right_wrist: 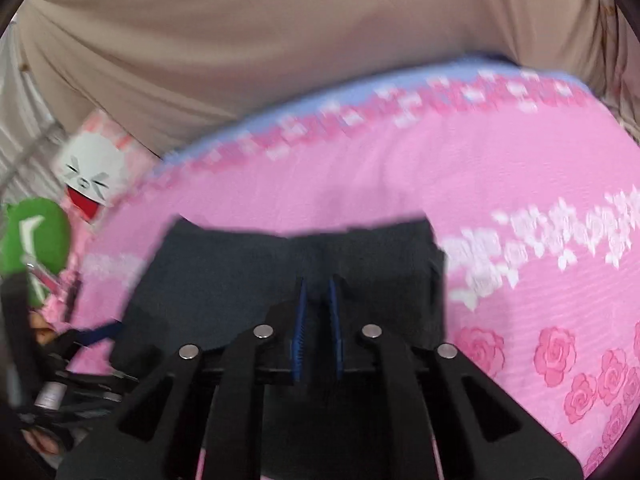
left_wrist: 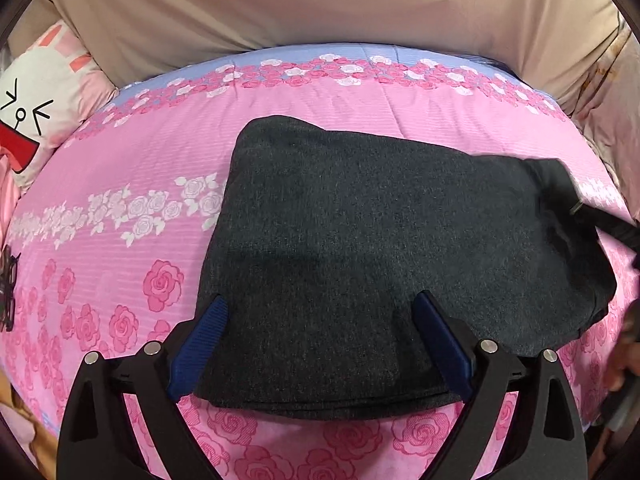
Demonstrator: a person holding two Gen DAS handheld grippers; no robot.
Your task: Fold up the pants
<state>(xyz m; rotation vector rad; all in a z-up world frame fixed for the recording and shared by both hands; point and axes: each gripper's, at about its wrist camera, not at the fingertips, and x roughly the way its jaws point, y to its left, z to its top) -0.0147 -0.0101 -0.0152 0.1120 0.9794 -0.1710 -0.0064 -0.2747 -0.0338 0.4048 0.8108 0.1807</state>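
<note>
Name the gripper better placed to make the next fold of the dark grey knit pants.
Probably left: the left gripper is open astride the dark grey knit pants. The right gripper looks nearly shut over their edge.

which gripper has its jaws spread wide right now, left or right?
The left gripper: its blue jaws stand far apart over the near edge of the dark grey pants. The right gripper has its jaws nearly together, only a narrow gap.
</note>
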